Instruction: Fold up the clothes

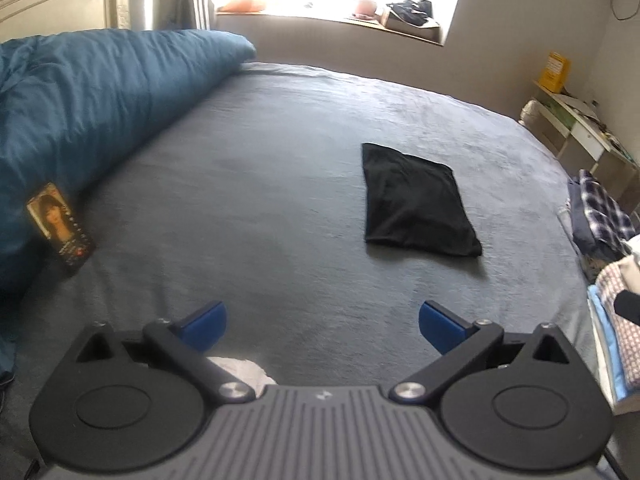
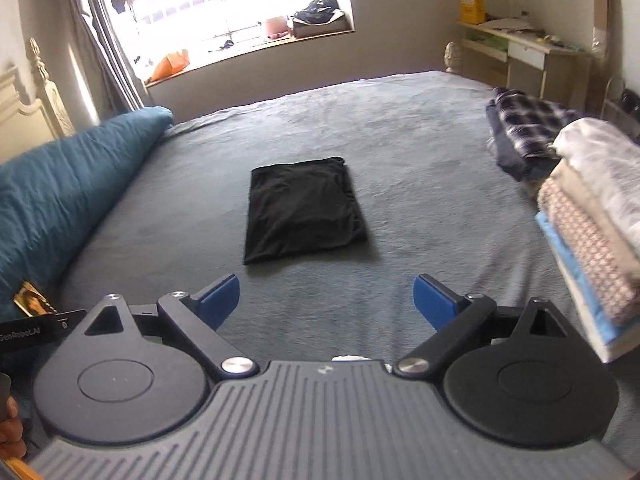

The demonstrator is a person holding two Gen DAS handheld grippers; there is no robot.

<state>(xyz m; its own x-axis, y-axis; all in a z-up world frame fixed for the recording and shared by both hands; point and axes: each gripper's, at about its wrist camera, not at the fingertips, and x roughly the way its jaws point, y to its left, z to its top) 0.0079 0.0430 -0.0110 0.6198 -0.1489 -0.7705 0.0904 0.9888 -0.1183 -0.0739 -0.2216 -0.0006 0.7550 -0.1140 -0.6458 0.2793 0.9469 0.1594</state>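
— Left gripper [image 1: 322, 322]: what is it doing?
— Jaws spread wide, nothing between them, over the grey bed [image 1: 280, 160]. Right gripper [image 2: 326, 298] too.
— And the clothes?
— Black garment [image 2: 302, 208], folded into a flat rectangle, lies mid-bed, apart from both grippers. Beside it at the bed's edge stands a stack of folded clothes [image 2: 592, 220] (a plaid piece [image 2: 528, 116] behind).

You're standing in a home bedroom: a wide bed [image 2: 400, 128] under a grey cover, a carved cream headboard [image 2: 36, 92], a blue duvet [image 1: 100, 92] bunched along one side, curtains [image 2: 104, 40] beside a bright window [image 2: 240, 4], and a cluttered bench [image 2: 520, 48] against the wall.
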